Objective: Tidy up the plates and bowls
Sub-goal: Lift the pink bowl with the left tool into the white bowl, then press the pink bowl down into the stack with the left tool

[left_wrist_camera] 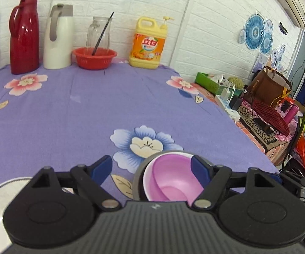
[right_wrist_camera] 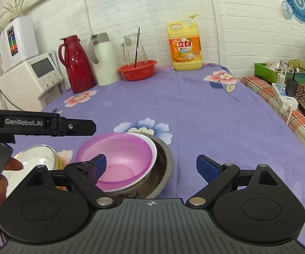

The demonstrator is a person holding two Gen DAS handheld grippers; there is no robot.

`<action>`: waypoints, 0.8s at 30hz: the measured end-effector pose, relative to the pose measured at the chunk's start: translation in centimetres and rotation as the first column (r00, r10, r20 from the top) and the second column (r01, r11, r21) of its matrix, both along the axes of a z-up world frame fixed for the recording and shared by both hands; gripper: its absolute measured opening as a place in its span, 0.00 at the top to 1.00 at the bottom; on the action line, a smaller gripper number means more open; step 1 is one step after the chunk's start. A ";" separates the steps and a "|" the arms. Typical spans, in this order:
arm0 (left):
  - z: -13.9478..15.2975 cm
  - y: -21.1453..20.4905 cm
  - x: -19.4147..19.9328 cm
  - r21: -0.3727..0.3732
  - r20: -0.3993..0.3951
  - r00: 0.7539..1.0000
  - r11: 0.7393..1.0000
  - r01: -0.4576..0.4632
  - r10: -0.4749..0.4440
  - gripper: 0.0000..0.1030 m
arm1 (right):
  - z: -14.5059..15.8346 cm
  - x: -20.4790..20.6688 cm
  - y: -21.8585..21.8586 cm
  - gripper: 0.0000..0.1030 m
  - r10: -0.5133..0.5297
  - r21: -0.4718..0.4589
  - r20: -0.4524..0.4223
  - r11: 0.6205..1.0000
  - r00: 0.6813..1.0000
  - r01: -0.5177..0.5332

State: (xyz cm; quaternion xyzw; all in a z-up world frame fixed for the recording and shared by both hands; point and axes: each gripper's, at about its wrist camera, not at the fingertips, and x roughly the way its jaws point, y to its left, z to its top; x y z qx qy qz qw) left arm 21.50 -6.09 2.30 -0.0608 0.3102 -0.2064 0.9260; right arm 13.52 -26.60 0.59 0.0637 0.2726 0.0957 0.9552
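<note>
The left gripper stands wide, holding nothing; the right gripper likewise gapes wide and empty. Between them at 12 o'clock a smooth pink plastic bowl nests inside a white bowl, both tilted within a dull steel bowl on the purple flowered cloth. At 9 o'clock lie glossy white plates. Farther, at 11, a red ribbed basket holds a dark stick, a glass jar behind; a yellow detergent jug stands at 1.

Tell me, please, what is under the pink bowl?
The pink bowl sits nested in a white bowl, which sits in a metal bowl. Whether anything lies beneath the stack cannot be seen; the bowls cover it.
</note>
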 end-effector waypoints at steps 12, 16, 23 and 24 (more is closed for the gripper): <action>-2.5 -1.5 4.3 0.103 -0.111 0.993 0.993 0.054 -0.043 0.27 | -2.6 4.2 0.3 0.00 -0.011 0.011 -0.100 1.000 0.995 0.012; -3.0 -1.8 5.1 0.114 -0.125 0.991 0.992 0.062 -0.048 0.27 | -3.4 5.2 0.9 0.00 0.003 0.009 -0.124 1.000 0.992 -0.002; -4.2 -2.3 6.1 0.132 -0.165 0.984 0.988 0.084 -0.062 0.26 | -4.2 5.8 1.3 0.00 0.006 0.001 -0.125 1.000 0.992 -0.006; -4.2 -2.4 6.1 0.129 -0.165 0.984 0.988 0.085 -0.063 0.26 | -4.3 5.8 1.2 0.00 0.006 0.003 -0.120 1.000 0.993 -0.005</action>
